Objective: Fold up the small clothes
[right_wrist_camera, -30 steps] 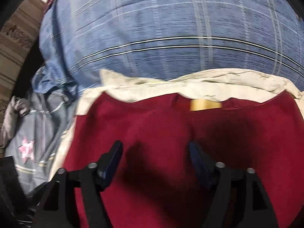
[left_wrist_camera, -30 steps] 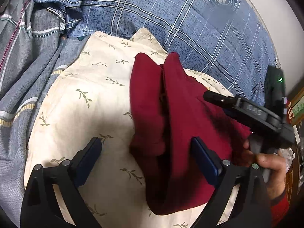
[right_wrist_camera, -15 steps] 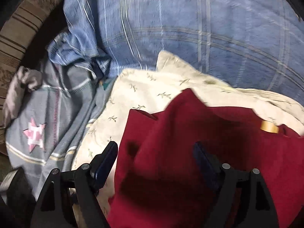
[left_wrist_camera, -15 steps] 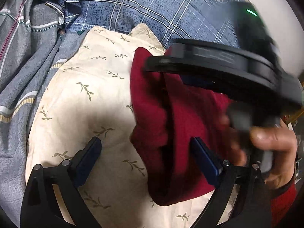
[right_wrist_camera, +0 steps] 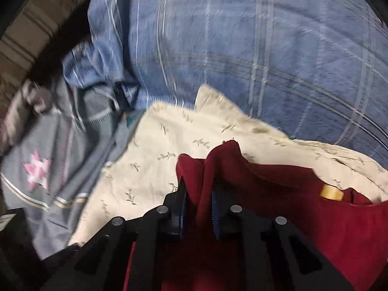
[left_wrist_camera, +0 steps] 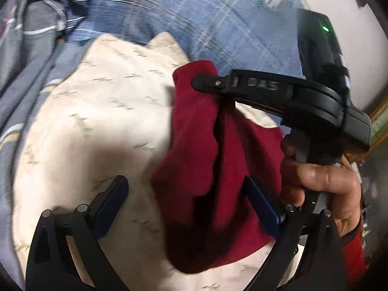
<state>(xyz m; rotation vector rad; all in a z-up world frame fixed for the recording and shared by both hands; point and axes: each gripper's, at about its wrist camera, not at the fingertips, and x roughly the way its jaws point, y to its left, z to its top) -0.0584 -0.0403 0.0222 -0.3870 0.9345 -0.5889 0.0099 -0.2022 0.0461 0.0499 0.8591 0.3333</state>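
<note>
A dark red garment [left_wrist_camera: 218, 174] lies bunched on a cream leaf-print cloth [left_wrist_camera: 101, 126]. My left gripper [left_wrist_camera: 186, 201] is open, its right finger against the garment's lower part and its left finger over the cream cloth. My right gripper [right_wrist_camera: 197, 208] is shut on a raised fold of the red garment [right_wrist_camera: 278, 206], which carries a yellow tag [right_wrist_camera: 331, 192]. In the left wrist view the right gripper [left_wrist_camera: 208, 83] holds the garment's far top edge, lifted off the cloth.
A blue plaid bedcover [left_wrist_camera: 206, 19] lies behind the cream cloth. A grey striped garment with a pink star [right_wrist_camera: 36, 169] is heaped at the left. A brown striped surface [right_wrist_camera: 31, 24] borders the far left.
My right gripper has closed on the far edge of the red garment and lifted it. The left gripper has stayed open in the same place.
</note>
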